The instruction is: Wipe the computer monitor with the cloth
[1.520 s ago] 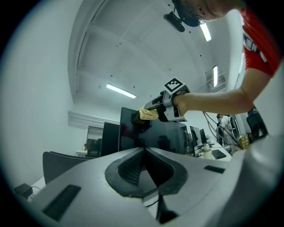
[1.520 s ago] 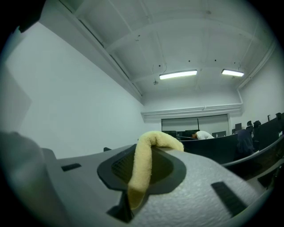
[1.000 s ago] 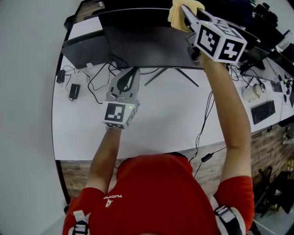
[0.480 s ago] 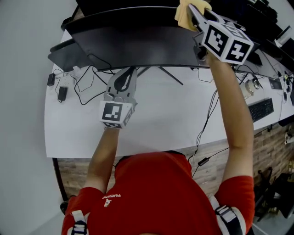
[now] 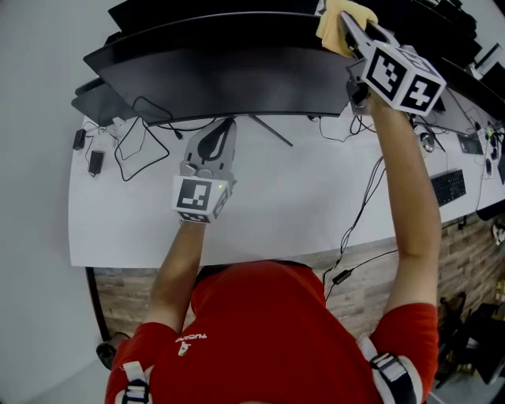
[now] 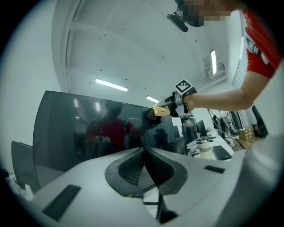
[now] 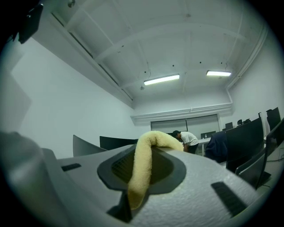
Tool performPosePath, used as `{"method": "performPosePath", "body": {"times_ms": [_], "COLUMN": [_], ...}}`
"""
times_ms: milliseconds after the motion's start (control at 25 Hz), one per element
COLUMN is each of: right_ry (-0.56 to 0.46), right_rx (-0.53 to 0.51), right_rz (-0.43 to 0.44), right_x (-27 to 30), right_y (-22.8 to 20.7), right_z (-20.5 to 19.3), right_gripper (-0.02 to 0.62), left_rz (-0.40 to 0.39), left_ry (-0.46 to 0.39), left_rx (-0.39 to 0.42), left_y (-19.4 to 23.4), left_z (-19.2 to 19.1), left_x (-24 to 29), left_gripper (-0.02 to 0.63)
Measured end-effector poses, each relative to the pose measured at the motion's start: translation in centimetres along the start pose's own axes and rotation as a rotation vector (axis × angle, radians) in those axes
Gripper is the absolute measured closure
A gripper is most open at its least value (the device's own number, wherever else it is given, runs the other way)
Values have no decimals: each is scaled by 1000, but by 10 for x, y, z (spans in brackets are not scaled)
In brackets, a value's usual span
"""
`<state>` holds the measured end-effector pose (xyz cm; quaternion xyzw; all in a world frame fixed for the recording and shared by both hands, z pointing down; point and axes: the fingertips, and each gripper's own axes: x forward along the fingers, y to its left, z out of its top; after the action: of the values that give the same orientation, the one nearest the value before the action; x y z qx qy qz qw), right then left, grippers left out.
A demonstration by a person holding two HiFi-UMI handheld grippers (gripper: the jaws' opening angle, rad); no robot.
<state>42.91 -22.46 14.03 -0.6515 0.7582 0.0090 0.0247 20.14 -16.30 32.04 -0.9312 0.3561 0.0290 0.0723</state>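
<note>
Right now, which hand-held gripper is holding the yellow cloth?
The right hand-held gripper, raised at the curved monitor's top edge, is shut on the yellow cloth. The left hand-held gripper is shut and empty, lower down.

Bright, even light from ceiling strips [image 7: 161, 79] (reflected on the dark monitor [image 6: 88, 128]); fisheye edges bend and darken.

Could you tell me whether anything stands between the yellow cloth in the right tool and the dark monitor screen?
Nothing visible does. The right tool is shut on the yellow terry cloth, which sits right at the upper right edge of the wide dark curved monitor, with no object between cloth and screen.
</note>
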Motion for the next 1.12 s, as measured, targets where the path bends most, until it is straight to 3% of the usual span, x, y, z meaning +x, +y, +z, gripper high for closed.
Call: {"method": "performPosePath", "body": {"times_ms": [680, 1120], "right_ry": [-7, 10], "right_rx": [42, 63], "right_rz": [-108, -145], "right_x": [-55, -73], "right_y": [-105, -132], "right_z": [2, -5], "right_gripper": [532, 532], "left_rz": [-67, -103], "left_ry": [5, 4], "left_rx": [8, 0], "left_y": [-60, -82], "left_z": [4, 4], "left_x": [45, 60], "left_gripper": [591, 591]}}
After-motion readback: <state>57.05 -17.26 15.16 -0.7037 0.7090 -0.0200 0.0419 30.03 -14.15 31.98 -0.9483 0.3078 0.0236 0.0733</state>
